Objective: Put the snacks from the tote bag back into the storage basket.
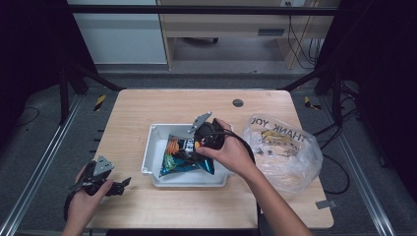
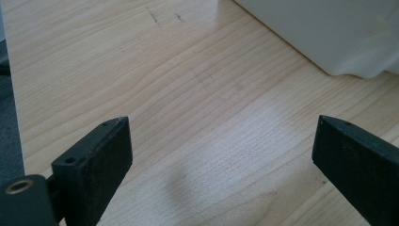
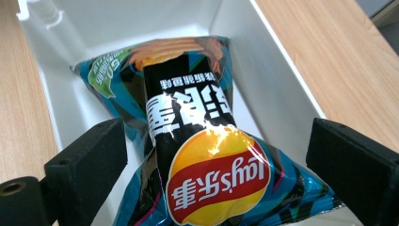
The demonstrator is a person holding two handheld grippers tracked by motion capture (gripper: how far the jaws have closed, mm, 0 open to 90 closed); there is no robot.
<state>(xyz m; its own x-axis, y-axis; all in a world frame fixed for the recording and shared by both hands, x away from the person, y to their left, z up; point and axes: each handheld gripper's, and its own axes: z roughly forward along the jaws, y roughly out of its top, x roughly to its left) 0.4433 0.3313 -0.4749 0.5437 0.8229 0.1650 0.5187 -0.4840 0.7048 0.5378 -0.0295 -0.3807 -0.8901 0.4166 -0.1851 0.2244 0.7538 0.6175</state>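
The right hand-held gripper is hovering released over the chip bag lying in the white bin; the left hand-held gripper is idling open over the tabletop. Next probably comes the plastic bag.

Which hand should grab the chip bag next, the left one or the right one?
Probably the right. The right gripper is open directly over the chip bag in the white bin. The left gripper is open above bare table, outside the bin.

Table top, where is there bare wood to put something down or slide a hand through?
The far strip of the table behind the white bin is bare, as is the left side between the bin and the left gripper, and the near edge. The right is crowded: the clear plastic bag sits beside the bin, which holds the chip bag.
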